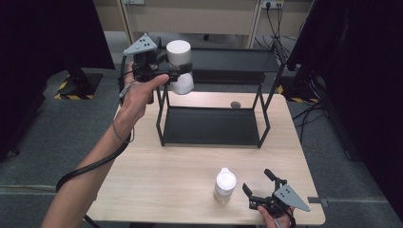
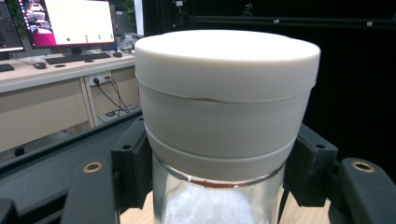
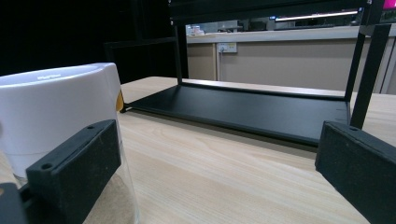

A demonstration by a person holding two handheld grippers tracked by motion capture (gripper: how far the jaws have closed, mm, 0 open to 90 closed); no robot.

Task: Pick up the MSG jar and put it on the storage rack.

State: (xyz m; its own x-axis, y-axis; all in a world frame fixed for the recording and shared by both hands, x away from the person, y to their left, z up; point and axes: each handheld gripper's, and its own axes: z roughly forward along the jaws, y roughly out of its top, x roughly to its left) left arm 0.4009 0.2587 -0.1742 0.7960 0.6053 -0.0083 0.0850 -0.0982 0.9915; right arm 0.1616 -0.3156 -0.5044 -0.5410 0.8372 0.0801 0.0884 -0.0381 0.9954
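The left gripper (image 1: 177, 71) is clamped on a white-lidded glass jar (image 1: 179, 66) beside the black metal shelf (image 1: 211, 126); the right gripper's (image 1: 260, 187) jaws stand apart.

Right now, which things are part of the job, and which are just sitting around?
Part of the job:
- white-lidded jar, gripped in the left claw
- black two-level shelf
- second white-lidded jar on the table, beside the open right claw

Just sitting around:
- small dark thing on the table
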